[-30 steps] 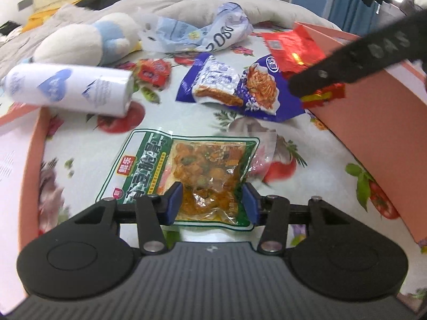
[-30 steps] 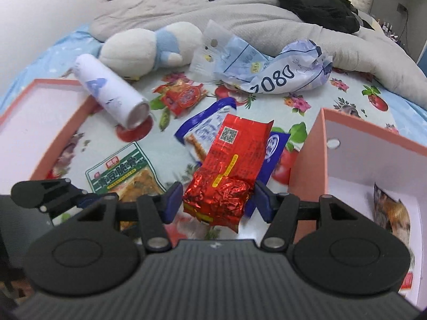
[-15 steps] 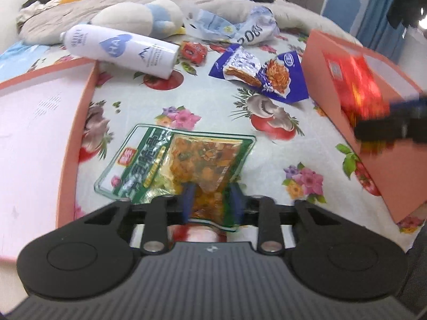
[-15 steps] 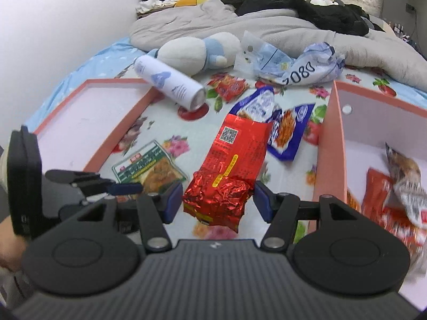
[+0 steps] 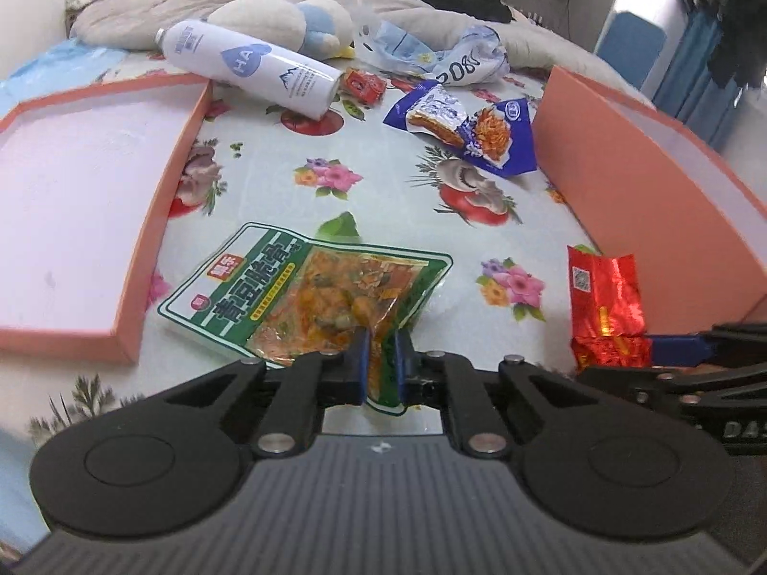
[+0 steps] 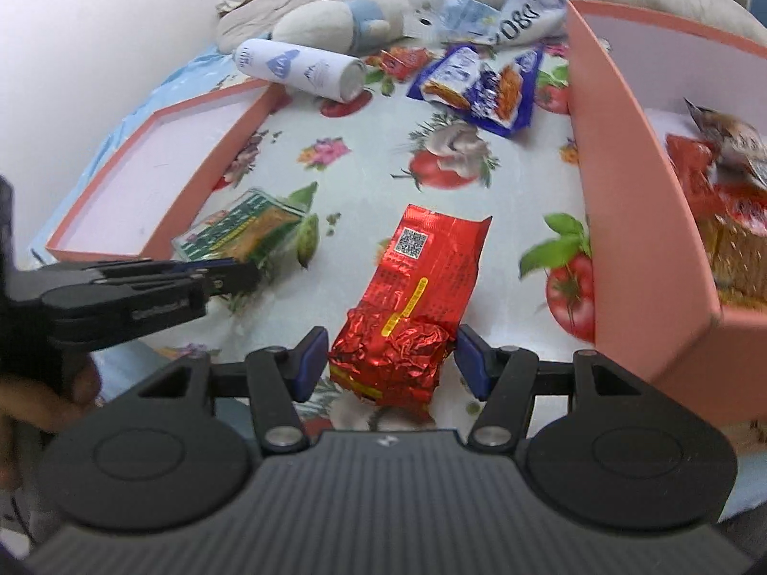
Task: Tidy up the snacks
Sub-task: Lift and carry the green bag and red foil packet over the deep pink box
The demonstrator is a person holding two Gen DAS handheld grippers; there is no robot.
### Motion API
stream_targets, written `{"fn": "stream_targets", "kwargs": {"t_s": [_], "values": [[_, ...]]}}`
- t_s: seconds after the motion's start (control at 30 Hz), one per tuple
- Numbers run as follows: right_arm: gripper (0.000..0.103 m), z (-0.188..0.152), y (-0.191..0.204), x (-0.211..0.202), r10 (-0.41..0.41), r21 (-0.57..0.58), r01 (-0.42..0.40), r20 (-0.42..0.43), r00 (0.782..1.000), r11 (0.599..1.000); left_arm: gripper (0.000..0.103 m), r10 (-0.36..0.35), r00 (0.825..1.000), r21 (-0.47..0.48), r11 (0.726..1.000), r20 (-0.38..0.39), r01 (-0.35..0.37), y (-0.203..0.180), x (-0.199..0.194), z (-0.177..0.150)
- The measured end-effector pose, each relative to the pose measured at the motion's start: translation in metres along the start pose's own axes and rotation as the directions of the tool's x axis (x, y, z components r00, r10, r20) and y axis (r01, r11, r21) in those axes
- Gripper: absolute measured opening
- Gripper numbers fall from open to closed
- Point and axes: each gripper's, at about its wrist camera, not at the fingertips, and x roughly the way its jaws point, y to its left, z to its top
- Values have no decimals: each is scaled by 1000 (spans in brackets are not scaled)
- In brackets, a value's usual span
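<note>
Green-edged snack pouch (image 5: 307,294) pinched at its near corner between the blue pads of the left gripper (image 5: 381,366), fingers just closed down tight on the plastic, pouch otherwise lying on the flowered bed sheet (image 5: 383,182) beside the shallow pink lid (image 5: 158,220). Same pouch (image 6: 239,230) seen from the right wrist view, with the left gripper (image 6: 235,270) reaching in from the left edge and a bit of the person's hand (image 6: 29,397) behind it.

Red foil packet (image 6: 412,306) gripped at its crumpled near end by the right gripper (image 6: 390,359), fingers spread fairly wide around that end, pads against both sides. Packet pointing away over the sheet, QR code on its far end, close to the outer wall of the pink box (image 6: 637,220) on the right. Inside the box: a red pack and other wrappers, blurred. From the left wrist view, the red foil packet (image 5: 604,306) at the right edge, in front of the box wall (image 5: 637,177).

Farther back on the bed: blue snack packs (image 5: 474,129) just beside the box, a small red packet (image 5: 364,84), a white spray can (image 5: 254,67) lying on its side against the lid's far corner, a white and blue plush toy (image 5: 283,24), a crumpled plastic bag (image 5: 431,55), grey bedding and dark clothes.
</note>
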Motion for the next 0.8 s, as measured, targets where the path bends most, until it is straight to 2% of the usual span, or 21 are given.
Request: {"fn": "stream_targets", "kwargs": {"t_s": [0.13,0.4,0.53,0.6,0.8], "values": [[60,1,-1,-9,-21,13,21,22,1000,1000,11,-15,1000,-54,998,26,17,-4,-15,0],[60,7,3,-35,-20,17,19,58,998,1000,11,6,997,-36,999,79,-3,-26,-51,6],[60,11,7,-56,-32,13,31,100,994,999,11,-3,995,-85,996,99,12,-26,-72,12],[60,14,8,-70,-23,19,21,125,992,1000,11,1,994,-79,997,112,8,-30,-83,17],[60,23,16,-103,-51,-35,59,198,979,998,11,-19,988,-71,997,150,30,-50,-118,31]]}}
